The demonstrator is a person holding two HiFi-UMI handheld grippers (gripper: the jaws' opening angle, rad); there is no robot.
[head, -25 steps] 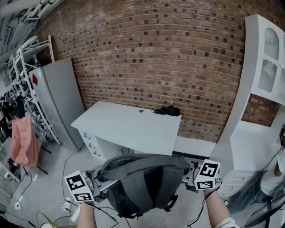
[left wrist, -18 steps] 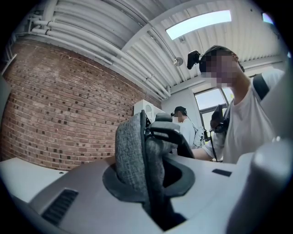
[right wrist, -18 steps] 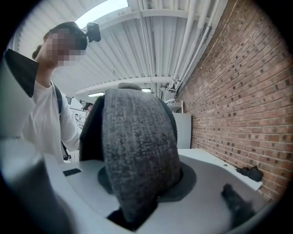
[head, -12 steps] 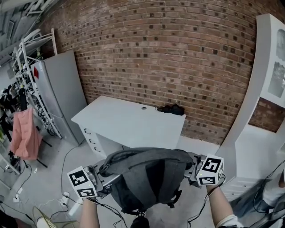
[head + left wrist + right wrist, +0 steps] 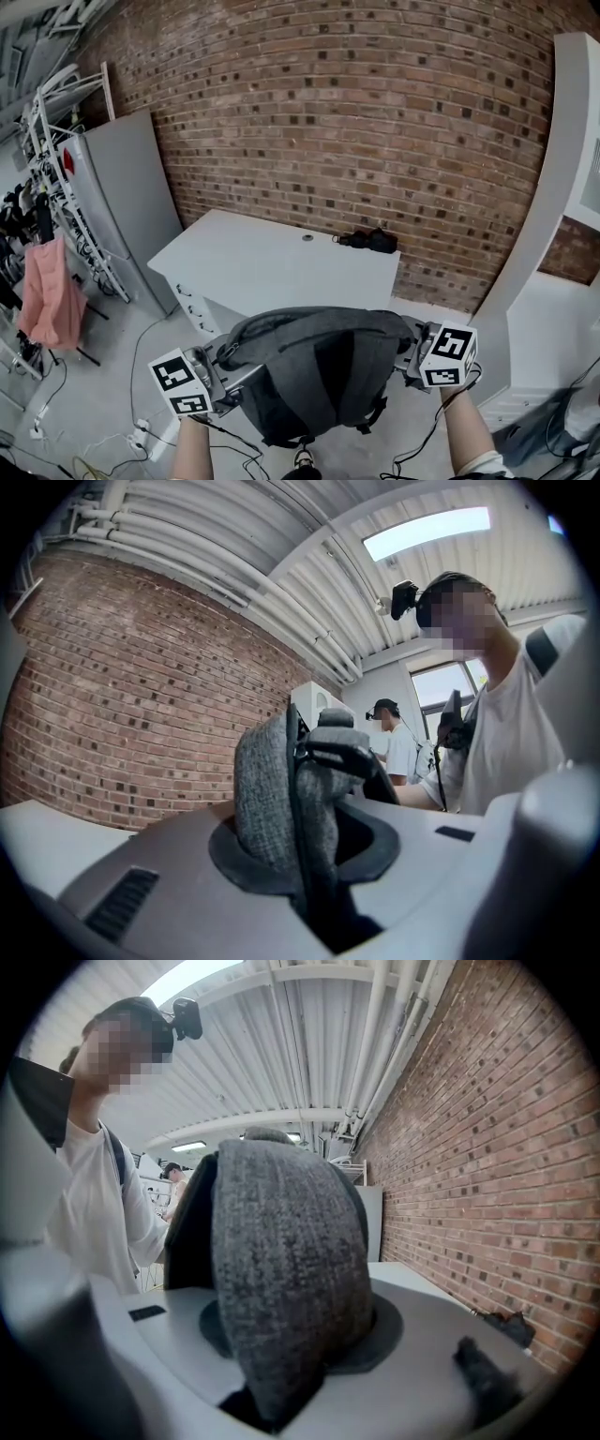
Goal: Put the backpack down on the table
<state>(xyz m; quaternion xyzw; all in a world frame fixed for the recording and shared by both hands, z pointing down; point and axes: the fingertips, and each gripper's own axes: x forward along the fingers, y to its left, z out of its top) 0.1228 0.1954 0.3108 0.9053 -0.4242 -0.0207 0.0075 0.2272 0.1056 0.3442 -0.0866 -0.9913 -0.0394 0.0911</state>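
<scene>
The backpack (image 5: 314, 370), clamped between the left gripper (image 5: 228, 372) and the right gripper (image 5: 410, 347), has been carried forward, nearer the table (image 5: 272, 267).

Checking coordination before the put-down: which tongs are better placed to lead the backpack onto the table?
Right, slightly. The right tongs sit further forward, nearer the table's front edge, than the left tongs. Both are clamped on the backpack, so they would likely have to move together.

No legible words or numbers, only square coded markers on left tongs (image 5: 225, 366), right tongs (image 5: 411, 341)
</scene>
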